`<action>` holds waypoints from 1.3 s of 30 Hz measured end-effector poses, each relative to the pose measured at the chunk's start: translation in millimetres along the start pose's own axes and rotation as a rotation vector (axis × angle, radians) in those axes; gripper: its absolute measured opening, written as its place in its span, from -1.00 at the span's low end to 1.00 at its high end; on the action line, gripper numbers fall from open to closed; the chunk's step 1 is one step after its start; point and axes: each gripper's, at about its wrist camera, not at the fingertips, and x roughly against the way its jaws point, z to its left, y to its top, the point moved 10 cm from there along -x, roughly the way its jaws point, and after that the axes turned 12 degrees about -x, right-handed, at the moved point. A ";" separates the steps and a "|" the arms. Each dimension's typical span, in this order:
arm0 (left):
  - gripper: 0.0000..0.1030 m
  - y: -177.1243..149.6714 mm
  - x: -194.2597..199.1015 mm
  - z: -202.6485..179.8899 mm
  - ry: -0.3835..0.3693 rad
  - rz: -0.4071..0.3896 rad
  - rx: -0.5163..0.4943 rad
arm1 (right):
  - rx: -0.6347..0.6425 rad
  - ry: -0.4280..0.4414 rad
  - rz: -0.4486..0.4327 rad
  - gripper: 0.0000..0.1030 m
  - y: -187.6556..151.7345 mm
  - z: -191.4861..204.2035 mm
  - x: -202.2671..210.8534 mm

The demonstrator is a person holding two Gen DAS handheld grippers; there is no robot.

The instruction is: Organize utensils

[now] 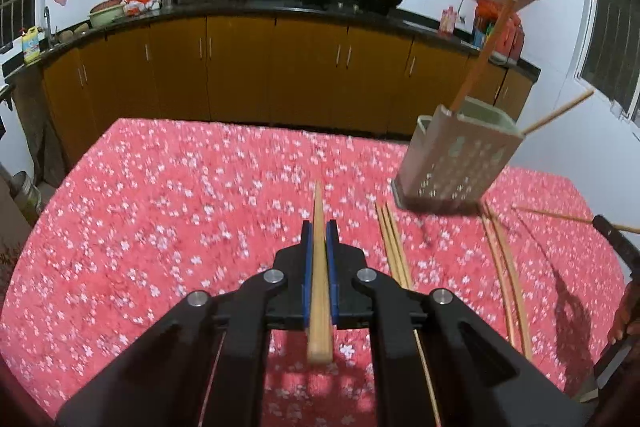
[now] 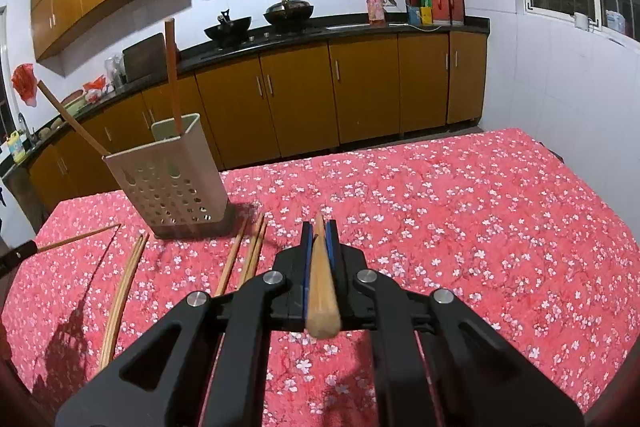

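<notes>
While each black two-finger gripper clamps 1 pale wooden chopstick between its blue pads, the beige perforated plastic utensil holder (image 2: 172,179) stands upright on the red floral tablecloth (image 2: 460,219). Seen from its own wrist camera, the left gripper (image 1: 319,227) is closed on the left chopstick (image 1: 319,267), which runs lengthwise along the pads with its tip poking out ahead and its thick end toward the camera. Its twin, the right gripper (image 2: 319,227), pinches the right chopstick (image 2: 322,279) the same way.

2 darker sticks already lean out of the holder, 1 in each visible compartment. Loose bamboo chopsticks (image 2: 250,255) lie flat on the cloth just in front of the holder's dark base, with a curved pair (image 2: 120,287) farther to its left.

These sticks are likely light, stiff and smooth, so they can pivot or slide in a pinch. Gripping near the middle, or slightly toward the thicker end, should keep them steady. Dropping them tip down into a compartment seems the next need.
</notes>
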 end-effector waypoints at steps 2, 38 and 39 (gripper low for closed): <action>-0.85 4.8 3.5 0.6 0.003 -0.013 0.006 | 0.004 0.004 -0.006 -0.86 1.6 2.0 1.9; -0.85 114.5 98.4 -73.8 -0.177 -0.279 -0.106 | -0.041 0.301 -0.196 -0.86 92.2 79.9 85.3; -0.85 121.4 102.8 -78.7 -0.184 -0.301 -0.109 | -0.042 0.316 -0.212 -0.86 96.7 85.6 89.1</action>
